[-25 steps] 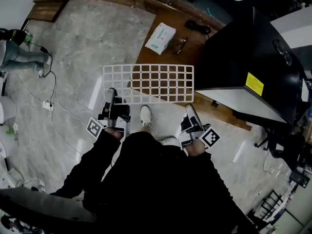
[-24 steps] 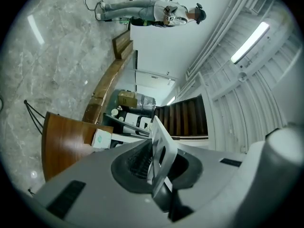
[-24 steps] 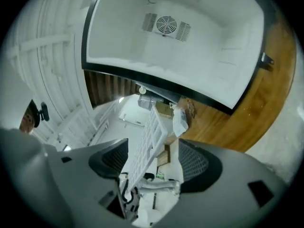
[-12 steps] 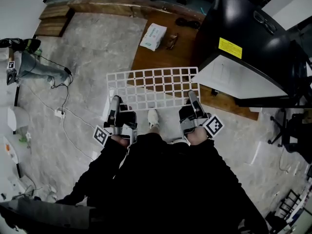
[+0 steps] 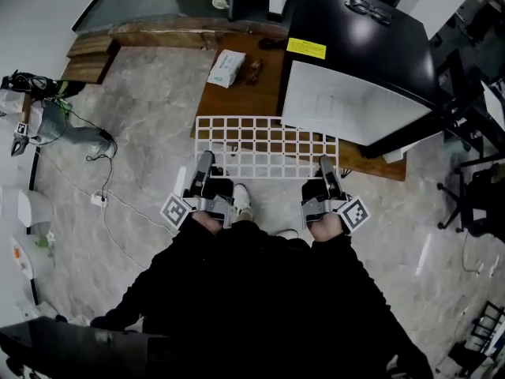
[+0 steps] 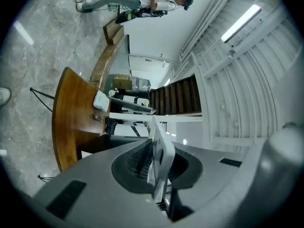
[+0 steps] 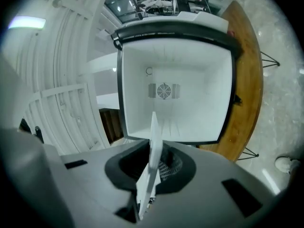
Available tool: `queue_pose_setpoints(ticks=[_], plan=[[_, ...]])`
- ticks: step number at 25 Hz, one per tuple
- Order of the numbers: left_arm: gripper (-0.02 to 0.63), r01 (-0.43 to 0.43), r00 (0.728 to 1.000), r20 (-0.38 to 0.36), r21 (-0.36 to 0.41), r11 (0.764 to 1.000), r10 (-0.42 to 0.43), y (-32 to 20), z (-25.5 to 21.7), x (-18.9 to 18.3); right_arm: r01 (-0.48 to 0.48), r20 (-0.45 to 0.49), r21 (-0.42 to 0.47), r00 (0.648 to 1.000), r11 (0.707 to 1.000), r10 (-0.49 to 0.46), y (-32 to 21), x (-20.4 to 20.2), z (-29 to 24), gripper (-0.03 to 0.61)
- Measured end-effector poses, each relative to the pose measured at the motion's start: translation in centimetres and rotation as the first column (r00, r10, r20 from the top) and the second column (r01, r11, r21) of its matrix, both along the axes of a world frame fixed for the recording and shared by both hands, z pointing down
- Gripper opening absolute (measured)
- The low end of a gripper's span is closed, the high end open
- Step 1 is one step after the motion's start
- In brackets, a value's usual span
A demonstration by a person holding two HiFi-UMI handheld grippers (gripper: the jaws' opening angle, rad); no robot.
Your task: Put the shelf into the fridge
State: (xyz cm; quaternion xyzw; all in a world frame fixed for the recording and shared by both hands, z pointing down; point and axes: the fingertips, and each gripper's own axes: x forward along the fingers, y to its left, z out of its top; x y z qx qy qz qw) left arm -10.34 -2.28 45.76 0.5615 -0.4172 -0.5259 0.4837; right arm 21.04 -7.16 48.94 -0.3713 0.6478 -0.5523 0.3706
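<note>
- Shelf (image 5: 264, 144) held level over the floor, open fridge (image 5: 347, 105) at its 1 o'clock.
- Left gripper (image 5: 204, 159) clamped on its 7 o'clock edge.
- Right gripper (image 5: 325, 164) jaws, just closing, pinch the 5 o'clock edge.

I see the shelf (image 5: 264, 146) over the table's (image 5: 241, 97) near edge. The fridge (image 5: 355, 61) stands on that table, far and right of the shelf; a packet (image 5: 226, 67) lies left of the fridge.

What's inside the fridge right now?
The fridge shows bare white walls and a back-wall fan grille. The shelf edge hides a thin strip of its floor.
</note>
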Motion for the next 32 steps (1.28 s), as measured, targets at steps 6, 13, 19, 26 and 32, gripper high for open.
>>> queue_pose_setpoints(ticks=[6,13,19,26,32], plan=[[0.035,-0.103,0.995,0.011,-0.007,0.995,0.103,-0.4,-0.3,8.9,-0.105,-0.016,-0.001,0.994,0.994,0.105,2.9,9.3,-0.9,0.033],[0.032,-0.213,0.976,0.029,-0.028,0.977,0.214,-3.9,0.3,16.3,-0.218,-0.037,-0.002,0.975,0.976,0.218,3.1,16.9,-1.4,0.032],[0.032,-0.281,0.959,0.021,-0.046,0.959,0.282,-8.8,0.4,20.2,-0.277,-0.049,-0.002,0.96,0.961,0.277,0.3,20.4,-2.0,0.032],[0.032,-0.302,0.953,0.0,-0.069,0.951,0.303,-15.8,0.5,21.3,-0.296,-0.049,-0.019,0.954,0.955,0.295,-5.9,21.4,-2.7,0.032],[0.032,-0.313,0.95,-0.013,-0.085,0.946,0.313,-17.8,1.2,21.8,-0.304,-0.05,-0.029,0.952,0.952,0.302,-8.2,21.8,-1.8,0.032]])
